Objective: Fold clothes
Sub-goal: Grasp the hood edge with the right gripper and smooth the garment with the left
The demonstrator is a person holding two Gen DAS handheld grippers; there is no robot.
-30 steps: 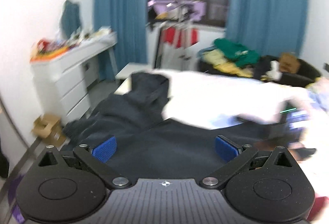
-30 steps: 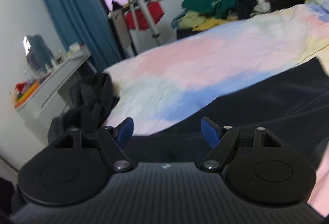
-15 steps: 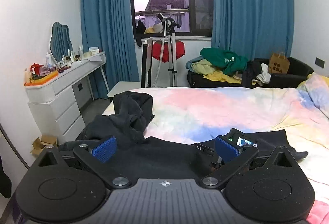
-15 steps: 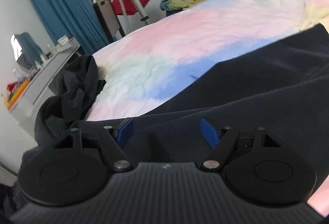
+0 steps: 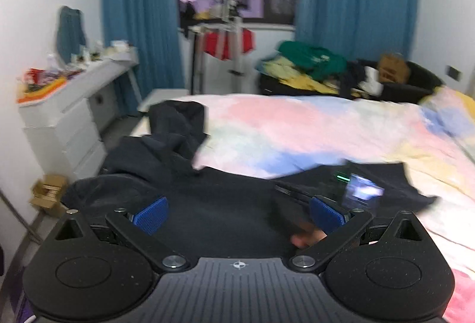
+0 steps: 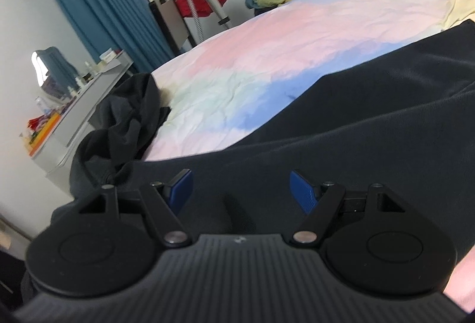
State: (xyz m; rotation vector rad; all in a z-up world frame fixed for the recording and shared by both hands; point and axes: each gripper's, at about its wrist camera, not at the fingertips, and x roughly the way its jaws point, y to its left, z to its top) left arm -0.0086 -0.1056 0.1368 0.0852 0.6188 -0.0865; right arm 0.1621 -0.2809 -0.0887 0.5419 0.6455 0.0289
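Right wrist view shows the right gripper [image 6: 240,189] low over the dark garment [image 6: 371,121], its blue pads spread apart with nothing between them; the left gripper [image 5: 239,214] is likewise released, jaws wide over the same cloth. The likeliest slip, as I judge it, is a pinch that catches only the top layer — the fabric lies in overlapping folds here, so one layer could lift while the rest drags and bunches. A second risk is snagging the crumpled black heap [image 6: 127,115] at the bed's near-left corner, which touches the garment's edge. The garment itself is navy or black, a soft, matte knit, spread across the near edge of the pastel bedsheet [image 6: 282,50], with long shallow creases. Motion blur in the left wrist view hides its far hem.
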